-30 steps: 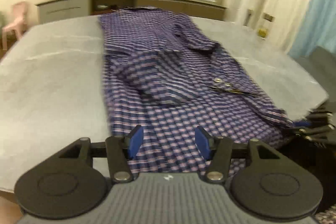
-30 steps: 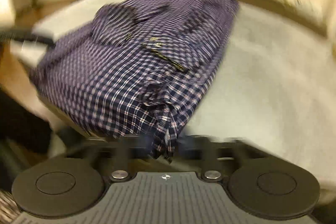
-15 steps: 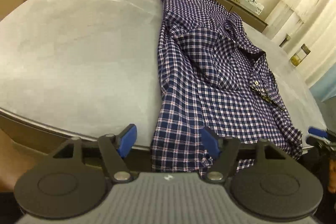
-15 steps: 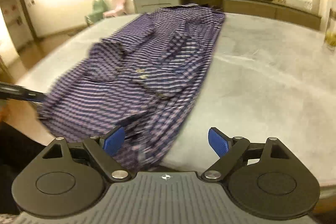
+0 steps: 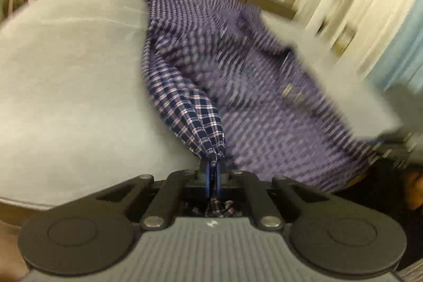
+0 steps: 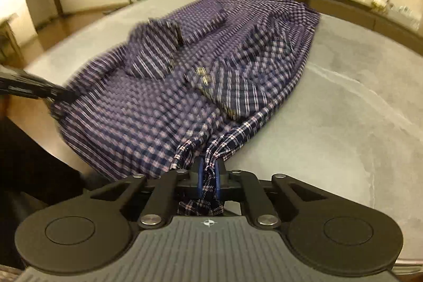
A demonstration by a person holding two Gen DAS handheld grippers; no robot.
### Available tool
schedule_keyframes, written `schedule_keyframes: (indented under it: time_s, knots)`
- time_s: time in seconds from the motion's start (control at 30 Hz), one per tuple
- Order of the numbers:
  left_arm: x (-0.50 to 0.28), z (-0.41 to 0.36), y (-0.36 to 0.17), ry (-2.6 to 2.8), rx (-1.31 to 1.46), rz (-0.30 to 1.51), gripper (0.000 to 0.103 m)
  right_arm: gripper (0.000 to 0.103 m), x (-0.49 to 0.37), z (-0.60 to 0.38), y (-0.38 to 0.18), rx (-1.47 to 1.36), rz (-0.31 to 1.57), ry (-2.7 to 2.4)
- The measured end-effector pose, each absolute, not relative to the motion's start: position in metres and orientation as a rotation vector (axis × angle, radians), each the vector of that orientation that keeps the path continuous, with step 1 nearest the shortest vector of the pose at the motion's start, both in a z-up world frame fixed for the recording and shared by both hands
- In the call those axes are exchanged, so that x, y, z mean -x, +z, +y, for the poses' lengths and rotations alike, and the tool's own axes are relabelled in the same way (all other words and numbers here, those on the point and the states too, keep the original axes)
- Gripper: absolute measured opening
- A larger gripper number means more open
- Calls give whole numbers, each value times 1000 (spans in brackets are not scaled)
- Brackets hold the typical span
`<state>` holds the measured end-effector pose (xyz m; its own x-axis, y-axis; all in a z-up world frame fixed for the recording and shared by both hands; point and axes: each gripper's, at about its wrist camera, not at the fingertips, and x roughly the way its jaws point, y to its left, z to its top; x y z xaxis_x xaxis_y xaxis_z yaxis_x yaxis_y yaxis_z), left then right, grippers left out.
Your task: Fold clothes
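While spread along a grey table [image 6: 343,102], checked shirt [image 6: 148,123], near hem corners freshly pinched by just-closed left gripper [image 5: 211,176] and right gripper [image 6: 208,176], cloth between blue pads.

Left tool [image 5: 211,176] has just snapped closed, blue pads clamped tight on a bunched shirt [image 5: 201,123] corner. Right tool [image 6: 208,177] has just closed too, pads pinching the other corner, fabric trailing back between its jaws. Both point downward.

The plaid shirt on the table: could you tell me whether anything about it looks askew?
Yes: the plaid shirt lies rumpled on the grey table, sleeves bunched on top, near corners pinched by the left gripper and right gripper.
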<state>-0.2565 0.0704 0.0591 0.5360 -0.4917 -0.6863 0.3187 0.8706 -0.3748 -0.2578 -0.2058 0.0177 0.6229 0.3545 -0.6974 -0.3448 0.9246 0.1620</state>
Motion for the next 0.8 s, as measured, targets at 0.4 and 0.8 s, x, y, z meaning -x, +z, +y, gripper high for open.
schedule_keyframes:
  time_s: [0.4,0.8]
  knots:
    - [-4,106,99,-252,641,788,46,61,20,-358,28,-806,696,214]
    - [39,45,98,-455,80,737,51,65,48,-260,39,18,706,514]
